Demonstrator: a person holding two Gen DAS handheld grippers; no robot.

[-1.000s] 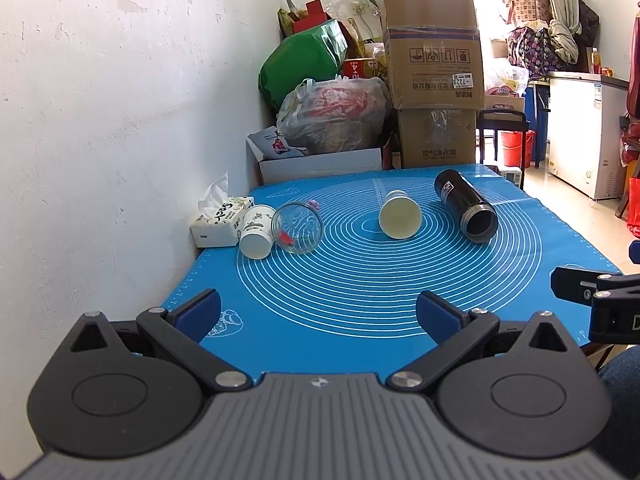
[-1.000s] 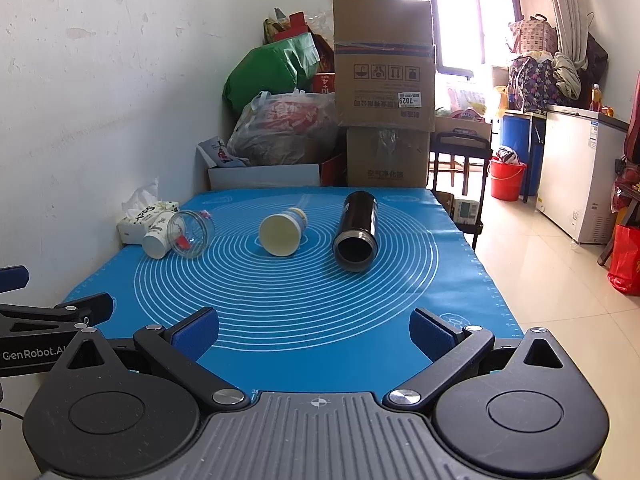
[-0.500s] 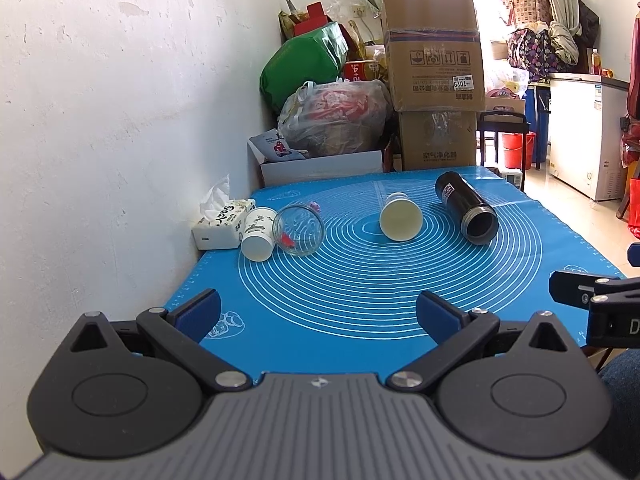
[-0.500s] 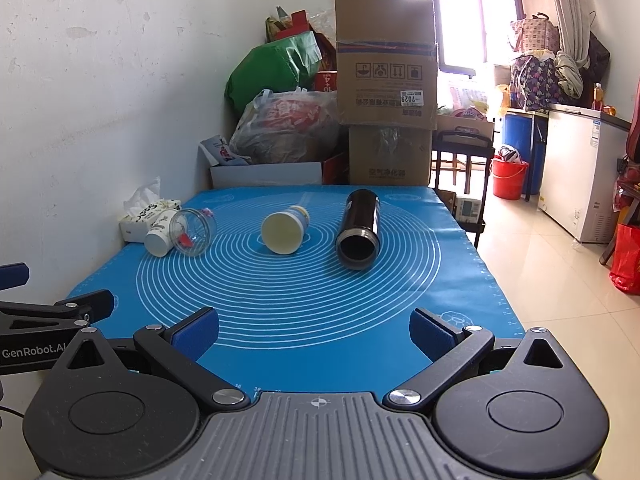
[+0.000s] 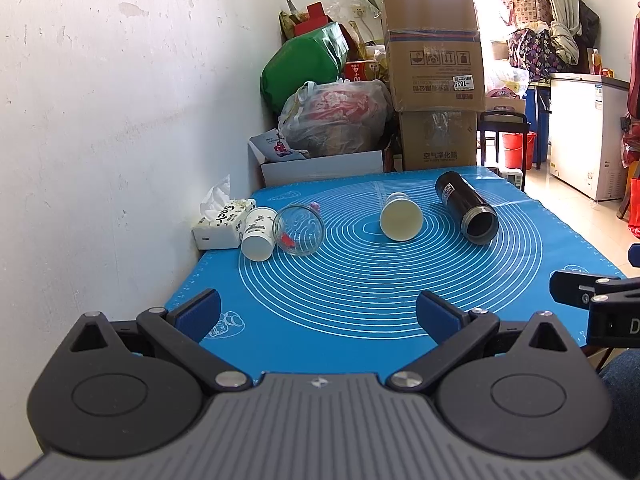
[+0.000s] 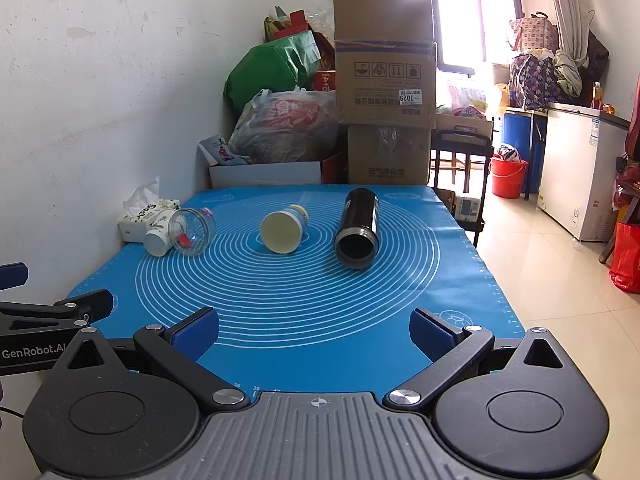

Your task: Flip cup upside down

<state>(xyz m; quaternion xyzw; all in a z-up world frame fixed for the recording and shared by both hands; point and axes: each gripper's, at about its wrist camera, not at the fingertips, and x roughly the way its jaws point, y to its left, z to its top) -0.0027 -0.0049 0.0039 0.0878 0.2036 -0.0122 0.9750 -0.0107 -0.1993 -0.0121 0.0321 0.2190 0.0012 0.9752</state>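
Both grippers — left gripper [image 5: 318, 312], right gripper [image 6: 314, 330] — hover spread wide, empty, short of the cream cup [image 6: 282, 229] lying sideways mid-desk [image 6: 460, 280] — ready to approach.

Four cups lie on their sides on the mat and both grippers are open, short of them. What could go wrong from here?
1. The glass cup lies against the paper cup; gripping one may knock the other.
2. The cream cup and black flask lie on their sides and could roll from a nudge.
3. The flask lies nearest the mat's right edge and might roll off.
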